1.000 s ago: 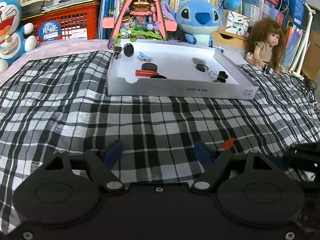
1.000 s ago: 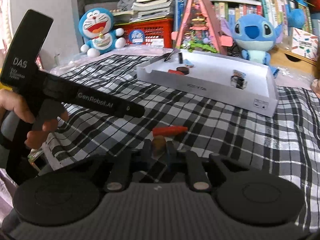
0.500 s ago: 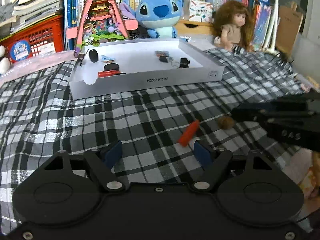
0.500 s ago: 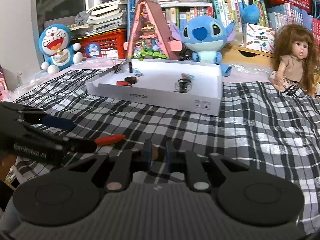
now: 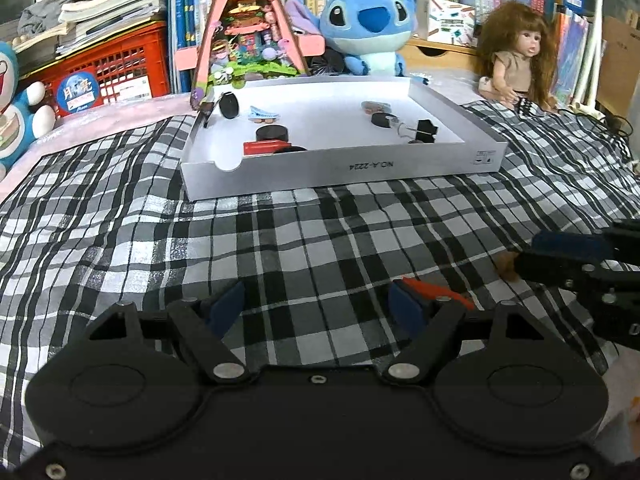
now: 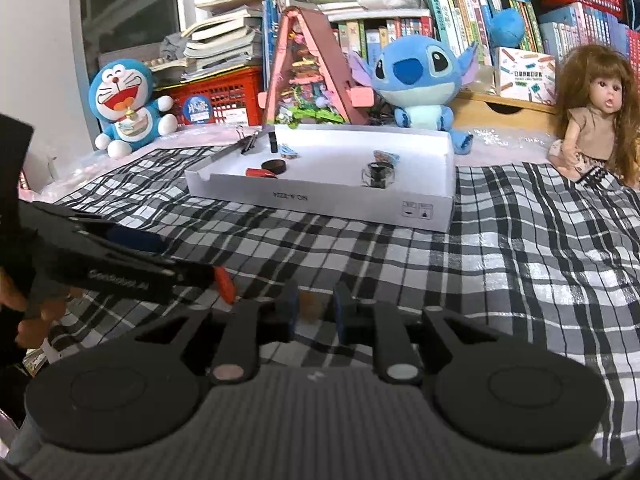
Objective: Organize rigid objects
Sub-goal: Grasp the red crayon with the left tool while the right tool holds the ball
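Right gripper [image 6: 314, 306]: fingers have just been opening, now parted around a small brown rounded piece [image 6: 310, 305] at lower centre, probably to re-seat it. Left gripper [image 5: 316, 310]: fingers spread, empty, beside a red-orange stick [image 5: 434, 291]. Black-and-white checked cloth [image 5: 280, 240] covers the surface; shallow white cardboard tray [image 5: 340, 170], the likely destination, sits upper centre before bookshelves.

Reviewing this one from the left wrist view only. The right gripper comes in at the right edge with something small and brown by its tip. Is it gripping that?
Observer: No. In the right wrist view the small brown rounded object sits between the right gripper's blue pads with gaps either side. The jaws have just been opening.
Operator: Who is holding the left gripper?
Observer: A bare hand shows at the left edge, wrapped round the left gripper's handle.
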Available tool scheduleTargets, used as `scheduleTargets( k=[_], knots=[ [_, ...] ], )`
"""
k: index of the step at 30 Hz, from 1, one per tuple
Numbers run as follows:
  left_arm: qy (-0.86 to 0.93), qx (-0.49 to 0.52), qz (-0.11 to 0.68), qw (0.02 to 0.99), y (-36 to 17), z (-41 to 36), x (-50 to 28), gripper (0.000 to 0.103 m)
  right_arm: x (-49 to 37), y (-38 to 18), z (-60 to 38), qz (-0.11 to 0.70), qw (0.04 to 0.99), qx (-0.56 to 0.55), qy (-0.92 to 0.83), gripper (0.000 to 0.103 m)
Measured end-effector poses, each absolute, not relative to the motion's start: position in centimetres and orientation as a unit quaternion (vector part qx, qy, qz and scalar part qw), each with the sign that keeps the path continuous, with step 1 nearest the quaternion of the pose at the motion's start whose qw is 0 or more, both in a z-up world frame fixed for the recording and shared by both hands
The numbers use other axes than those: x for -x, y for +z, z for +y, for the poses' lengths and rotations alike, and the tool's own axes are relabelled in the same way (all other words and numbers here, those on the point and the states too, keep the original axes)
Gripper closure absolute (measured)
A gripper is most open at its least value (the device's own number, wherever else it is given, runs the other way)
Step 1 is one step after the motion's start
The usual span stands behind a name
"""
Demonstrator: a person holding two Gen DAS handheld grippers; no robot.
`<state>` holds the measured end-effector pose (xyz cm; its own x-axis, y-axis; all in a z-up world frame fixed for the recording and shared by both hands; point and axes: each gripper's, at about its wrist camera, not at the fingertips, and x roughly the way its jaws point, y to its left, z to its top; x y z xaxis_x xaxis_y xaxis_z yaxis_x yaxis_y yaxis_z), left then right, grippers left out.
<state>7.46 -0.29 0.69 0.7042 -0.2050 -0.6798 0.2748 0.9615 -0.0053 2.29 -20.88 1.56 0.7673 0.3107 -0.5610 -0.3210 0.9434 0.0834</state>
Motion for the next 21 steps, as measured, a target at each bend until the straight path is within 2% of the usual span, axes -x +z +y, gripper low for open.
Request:
scheduleTargets(
  k=[4,9,12,21],
  knots=[
    [-0.150,-0.067,0.349,0.923,0.8,-0.6,-6.3,0.025,-2.3,1.2,-20.3,0.296,0.939,0.023,0.175,0.049],
    [-0.183,-0.088,0.324,0.924,1.2,-1.3,-4.8,0.025,-2.8,0.4,-20.0,0.305,0.936,0.029,0.172,0.047],
    [-0.202,-0.100,0.310,0.923,1.3,-2.0,-4.2,0.025,-2.7,0.0,-20.0,0.290,0.944,0.037,0.151,0.039],
    [-0.230,-0.116,0.302,0.918,0.5,-4.3,-4.0,0.027,-2.3,-0.2,-20.7,0.278,0.951,0.050,0.128,0.038]
  ],
)
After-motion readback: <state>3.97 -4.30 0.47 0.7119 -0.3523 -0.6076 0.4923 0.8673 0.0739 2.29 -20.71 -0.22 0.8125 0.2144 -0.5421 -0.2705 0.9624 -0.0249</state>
